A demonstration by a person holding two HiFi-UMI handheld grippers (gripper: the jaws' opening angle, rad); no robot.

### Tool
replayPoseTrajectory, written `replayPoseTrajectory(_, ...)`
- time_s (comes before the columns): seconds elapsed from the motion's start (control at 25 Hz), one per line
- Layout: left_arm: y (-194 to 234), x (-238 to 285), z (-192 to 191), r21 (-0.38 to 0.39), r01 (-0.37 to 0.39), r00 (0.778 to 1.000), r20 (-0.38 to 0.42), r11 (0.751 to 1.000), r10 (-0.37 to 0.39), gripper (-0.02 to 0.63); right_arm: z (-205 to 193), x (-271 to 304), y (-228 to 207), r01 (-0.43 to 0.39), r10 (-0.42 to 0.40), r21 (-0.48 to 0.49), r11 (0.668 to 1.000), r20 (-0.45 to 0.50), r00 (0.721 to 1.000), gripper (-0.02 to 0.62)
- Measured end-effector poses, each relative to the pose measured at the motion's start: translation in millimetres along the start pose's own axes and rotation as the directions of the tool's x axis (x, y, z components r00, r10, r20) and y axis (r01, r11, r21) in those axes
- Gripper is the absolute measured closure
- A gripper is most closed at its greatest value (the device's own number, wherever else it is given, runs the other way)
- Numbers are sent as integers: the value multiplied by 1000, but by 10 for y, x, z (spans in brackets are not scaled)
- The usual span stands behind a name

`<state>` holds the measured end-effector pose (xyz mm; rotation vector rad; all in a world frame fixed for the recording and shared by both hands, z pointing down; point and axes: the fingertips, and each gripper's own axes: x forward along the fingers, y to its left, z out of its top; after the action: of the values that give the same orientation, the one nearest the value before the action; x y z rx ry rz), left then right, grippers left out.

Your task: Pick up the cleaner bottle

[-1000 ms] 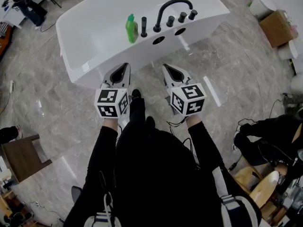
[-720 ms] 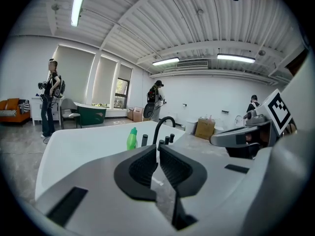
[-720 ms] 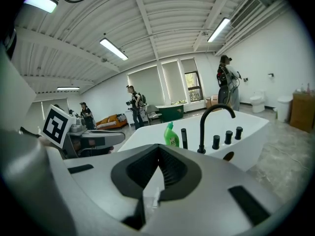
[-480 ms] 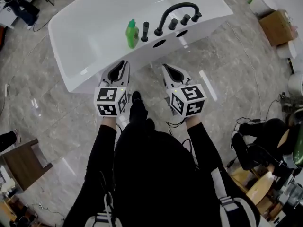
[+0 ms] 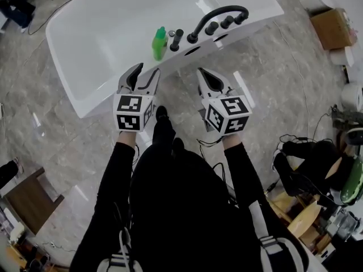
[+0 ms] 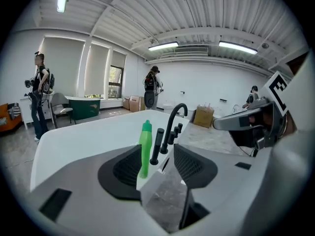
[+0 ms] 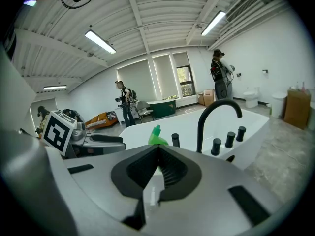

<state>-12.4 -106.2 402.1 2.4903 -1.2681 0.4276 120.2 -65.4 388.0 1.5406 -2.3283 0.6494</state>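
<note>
Approach: left hand-held gripper [image 5: 146,71], jaws opening and empty, aims at the cleaner bottle [image 5: 159,43]; right hand-held gripper [image 5: 204,73] closed, empty. Next, probably reach forward around it.

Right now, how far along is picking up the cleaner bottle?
Nothing done yet: the green cleaner bottle stands upright, untouched, on the bathtub rim. In hand: the left gripper faces it, jaws opening, empty. The right gripper is shut, empty. Left: reach, grip, lift.
</note>
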Motion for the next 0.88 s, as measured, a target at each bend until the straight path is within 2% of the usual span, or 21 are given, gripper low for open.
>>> replayPoseTrajectory(0.2, 142, 167, -114, 7, 11, 998, -65, 1000, -11, 354, 66, 137, -81, 34, -34, 0, 999, -16, 999, 594)
replayPoseTrajectory(0.64, 283, 507, -427, 27, 31, 989, -146, 999, -27, 331, 134, 399, -154, 52, -54, -53, 997, -40, 998, 594)
replayPoseTrajectory(0.88, 374, 677, -582, 57, 24, 982, -188, 998, -13, 328, 84, 624, -268, 58, -60, -35, 998, -50, 997, 594)
